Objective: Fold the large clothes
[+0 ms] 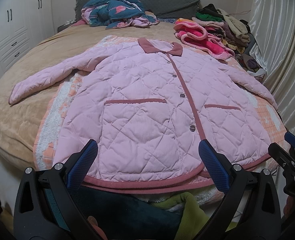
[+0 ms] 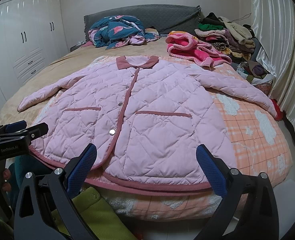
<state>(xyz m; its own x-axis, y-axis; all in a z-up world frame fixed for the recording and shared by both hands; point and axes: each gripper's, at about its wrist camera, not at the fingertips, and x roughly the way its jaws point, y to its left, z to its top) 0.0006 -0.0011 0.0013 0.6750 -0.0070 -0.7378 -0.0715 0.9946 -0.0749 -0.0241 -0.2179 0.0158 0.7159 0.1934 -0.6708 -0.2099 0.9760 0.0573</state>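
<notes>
Nearest the cameras, the left gripper [image 1: 147, 154] and the right gripper [image 2: 146, 158] both hang over the foot of the bed with their blue-padded fingers spread wide and nothing between them. Neither touches the cloth. The right gripper also shows at the right edge of the left wrist view, and the left one at the left edge of the right wrist view, so the two sit side by side. Below them a green cloth [image 2: 95, 206] and a dark teal one [image 1: 119, 210] lie under the near edge.

Just beyond the fingers lies the pink quilted jacket [image 1: 147, 100], spread flat and front up on a peach checked blanket [image 2: 253, 132]. It is buttoned, its hem with the darker pink trim nearest the grippers, its two pockets above that, its collar [image 1: 160, 48] pointing toward the headboard. Both sleeves stretch out sideways, the left one reaching onto the tan bedcover [image 1: 17, 120].

Farther back, a pink fleece garment [image 2: 193, 54] lies beside a pile of mixed clothes [image 2: 231, 34] along the curtain side. A crumpled blue flamingo quilt [image 1: 115, 12] rests against the grey headboard [image 1: 167, 0]. White wardrobes [image 2: 27, 40] stand along the left wall.
</notes>
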